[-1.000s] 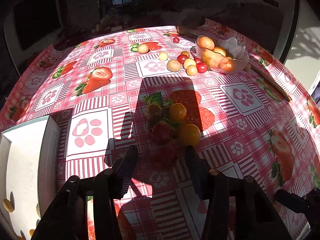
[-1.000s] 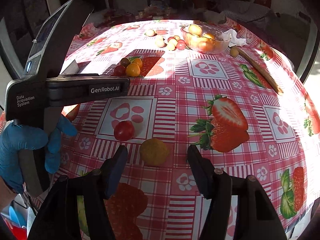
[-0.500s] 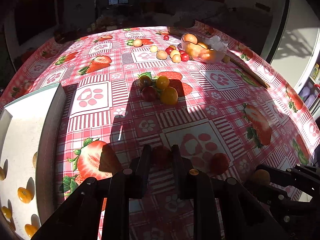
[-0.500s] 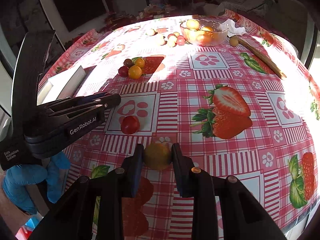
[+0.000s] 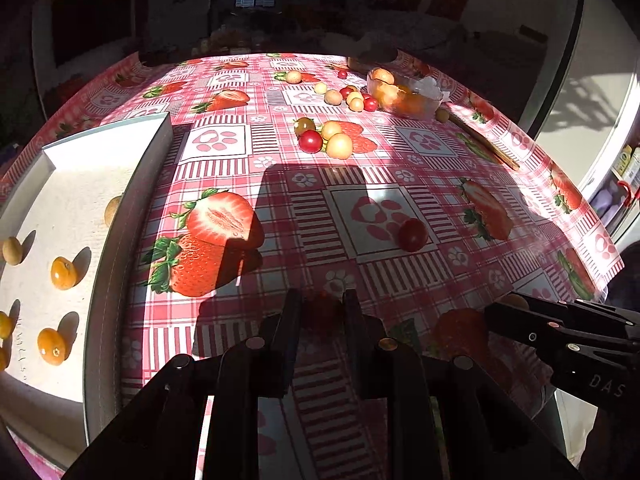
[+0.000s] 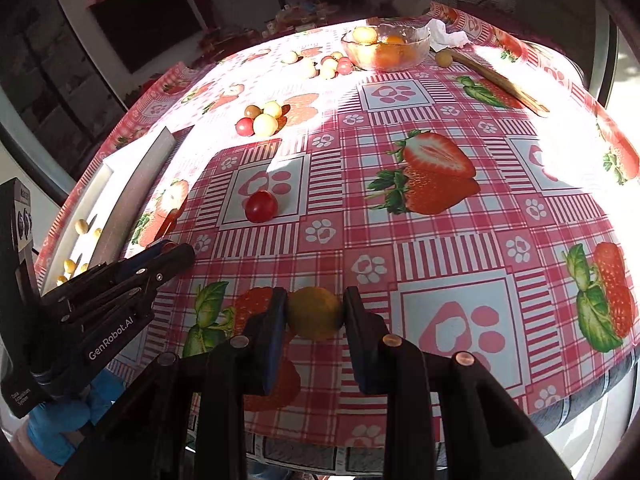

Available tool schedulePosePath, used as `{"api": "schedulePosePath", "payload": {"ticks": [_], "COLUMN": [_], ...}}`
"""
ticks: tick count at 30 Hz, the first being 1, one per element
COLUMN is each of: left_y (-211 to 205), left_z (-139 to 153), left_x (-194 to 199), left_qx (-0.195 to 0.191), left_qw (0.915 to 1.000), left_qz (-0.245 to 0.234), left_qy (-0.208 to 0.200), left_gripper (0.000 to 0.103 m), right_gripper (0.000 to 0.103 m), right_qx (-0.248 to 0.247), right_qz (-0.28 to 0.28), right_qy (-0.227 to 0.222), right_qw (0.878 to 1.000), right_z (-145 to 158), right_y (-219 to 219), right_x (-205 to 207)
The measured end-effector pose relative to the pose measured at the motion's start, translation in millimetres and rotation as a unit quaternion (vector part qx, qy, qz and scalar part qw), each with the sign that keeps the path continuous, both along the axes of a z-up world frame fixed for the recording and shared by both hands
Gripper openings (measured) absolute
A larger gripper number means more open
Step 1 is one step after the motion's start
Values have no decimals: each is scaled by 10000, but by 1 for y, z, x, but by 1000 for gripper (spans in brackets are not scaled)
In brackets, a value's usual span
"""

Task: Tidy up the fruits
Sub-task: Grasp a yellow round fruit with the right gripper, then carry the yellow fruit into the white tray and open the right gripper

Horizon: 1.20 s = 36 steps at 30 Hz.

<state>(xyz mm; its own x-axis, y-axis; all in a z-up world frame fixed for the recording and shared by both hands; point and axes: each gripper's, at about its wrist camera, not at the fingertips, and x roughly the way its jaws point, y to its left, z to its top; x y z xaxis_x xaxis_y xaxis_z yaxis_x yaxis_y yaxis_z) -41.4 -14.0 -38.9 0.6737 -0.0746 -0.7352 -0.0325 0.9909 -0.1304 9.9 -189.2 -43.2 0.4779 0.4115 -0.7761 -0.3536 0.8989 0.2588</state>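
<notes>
My left gripper (image 5: 322,309) is shut on a red cherry tomato (image 5: 323,308), held in shadow above the near part of the table. It also shows in the right wrist view (image 6: 176,252). My right gripper (image 6: 315,312) is shut on a yellow tomato (image 6: 315,313) and holds it above the table's near edge. A loose red tomato (image 6: 261,207) lies on a paw-print square; it also shows in the left wrist view (image 5: 413,235). A white tray (image 5: 60,208) at the left holds several yellow fruits.
A cluster of small tomatoes (image 5: 326,140) lies mid-table. A glass bowl (image 5: 404,94) of orange fruit stands at the far right with more small fruits (image 5: 352,98) beside it. A wooden stick (image 6: 500,80) lies at the right. The table edge (image 6: 580,396) is close.
Both grippers closed on their tomatoes and have pulled back toward me and lifted. The tray now fills more of the left wrist view.
</notes>
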Motion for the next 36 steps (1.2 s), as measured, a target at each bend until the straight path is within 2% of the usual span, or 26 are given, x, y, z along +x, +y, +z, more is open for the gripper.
{"api": "schedulePosePath", "payload": {"ticks": [11, 17, 23, 29, 36], "left_y": [13, 24, 56, 102, 155], "left_z": [6, 22, 42, 56, 50], "left_x": [-19, -33, -45, -52, -42], "left_qx": [-407, -584, -661, -403, 56], "left_qw": [9991, 9976, 9956, 9935, 9892], "left_qz": [51, 28, 295, 777, 1384], "left_qy": [-120, -370, -597, -722, -471], "left_gripper": [22, 22, 22, 22, 22], "right_gripper": [31, 31, 31, 31, 31], "right_qx": [-109, -203, -166, -90, 15], "right_qz": [-15, 151, 444, 835, 1331], "right_qy": [60, -9, -44, -84, -59], "right_qw": [9999, 9997, 9989, 9964, 9911], "right_z": [9, 18, 31, 47, 63], "right_y": [9, 28, 58, 96, 149], "right_x": [-6, -8, -3, 3, 15]}}
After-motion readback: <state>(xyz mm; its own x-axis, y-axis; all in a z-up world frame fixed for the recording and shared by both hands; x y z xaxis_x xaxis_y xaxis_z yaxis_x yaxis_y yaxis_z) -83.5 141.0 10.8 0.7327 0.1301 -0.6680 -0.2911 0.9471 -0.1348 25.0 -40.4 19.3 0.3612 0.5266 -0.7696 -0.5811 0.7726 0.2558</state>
